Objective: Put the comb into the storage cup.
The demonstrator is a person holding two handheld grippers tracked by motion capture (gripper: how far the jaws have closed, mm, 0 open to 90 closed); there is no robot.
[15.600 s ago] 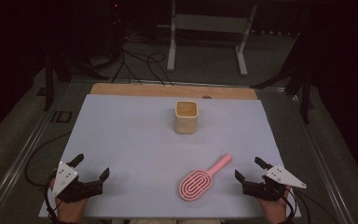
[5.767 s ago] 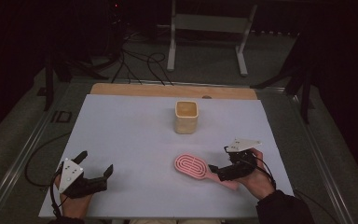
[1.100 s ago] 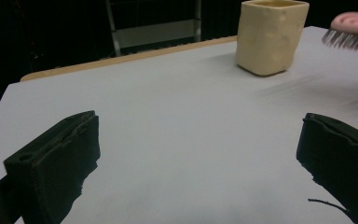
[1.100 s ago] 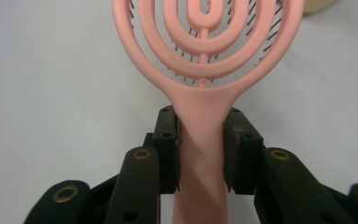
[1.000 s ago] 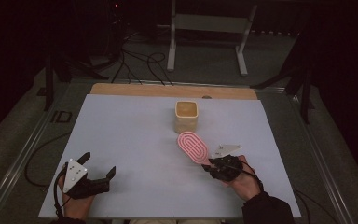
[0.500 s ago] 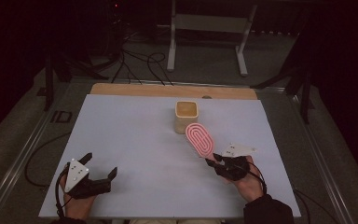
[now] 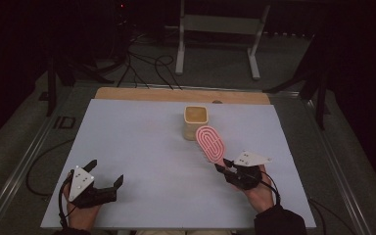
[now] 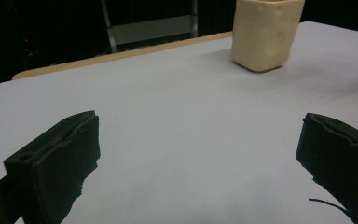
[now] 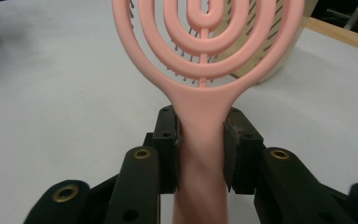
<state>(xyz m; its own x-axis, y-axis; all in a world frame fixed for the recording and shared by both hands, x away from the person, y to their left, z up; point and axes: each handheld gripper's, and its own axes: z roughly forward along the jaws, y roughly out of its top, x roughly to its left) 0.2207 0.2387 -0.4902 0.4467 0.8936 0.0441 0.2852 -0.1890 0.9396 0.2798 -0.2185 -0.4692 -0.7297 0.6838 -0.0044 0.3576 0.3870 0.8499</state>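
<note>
Cup stands far on the table — brush just before it.

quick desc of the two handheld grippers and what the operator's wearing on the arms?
Both grippers are black with two blocky fingers. Left gripper carries a light grey three-cornered plate with small holes on top, and a black cable loops from it. Right gripper has the same plate and a thin black cable. Its linkage shows brass-coloured rivets in its own view. A dark sleeve covers the right forearm.

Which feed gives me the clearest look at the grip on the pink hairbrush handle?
The right gripper view: the pink hairbrush stands close up, its handle pinched between the right tool's jaws. The high view shows the whole brush small, raised beside the cream cup, the grip hard to see. The left gripper view gives the cup and table.
</note>
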